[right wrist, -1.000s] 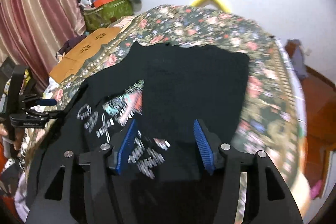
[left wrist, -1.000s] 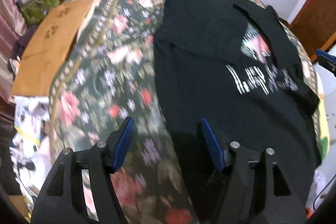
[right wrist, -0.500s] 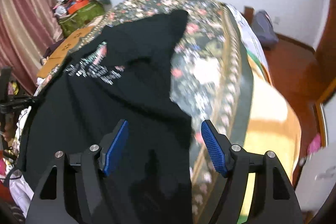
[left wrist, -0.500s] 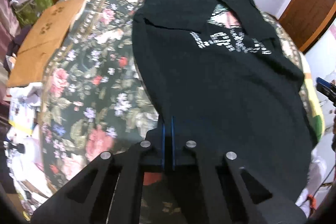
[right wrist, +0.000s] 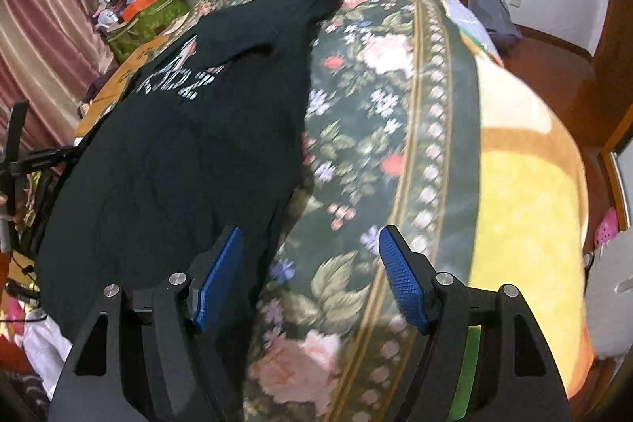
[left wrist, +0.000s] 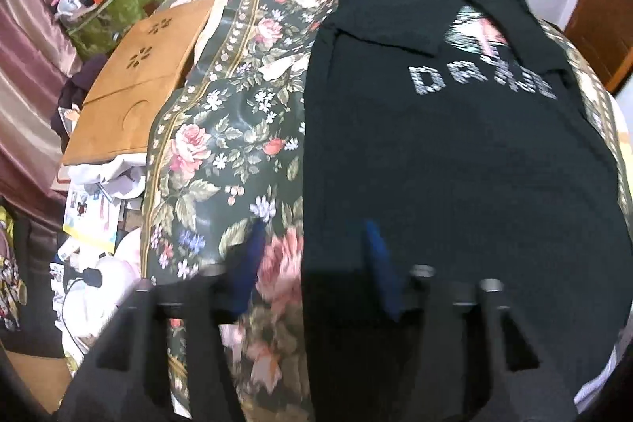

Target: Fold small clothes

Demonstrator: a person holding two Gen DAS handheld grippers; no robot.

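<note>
A black T-shirt (left wrist: 455,161) with a pale print lies flat on the floral bedspread (left wrist: 221,161), both sleeves folded in over the chest. My left gripper (left wrist: 314,263) is blurred above the shirt's near left corner. Its jaws are opening, the shirt's left edge runs between the blue pads, and they do not press on it. In the right wrist view the same T-shirt (right wrist: 178,153) fills the left half. My right gripper (right wrist: 312,275) stands open over the bedspread (right wrist: 368,129) at the shirt's right edge, its left pad (right wrist: 219,275) over the black cloth.
A brown wooden board (left wrist: 138,93) and a green box (left wrist: 118,2) piled with clutter sit left of the bed, with papers and cables on the floor below. A yellow blanket (right wrist: 526,204) hangs off the bed's right side. A wooden door (left wrist: 601,22) stands at the far right.
My left gripper closed at the shirt's left edge half a second ago and has opened again. My right gripper swung from over the shirt's middle to its right edge and widened.
</note>
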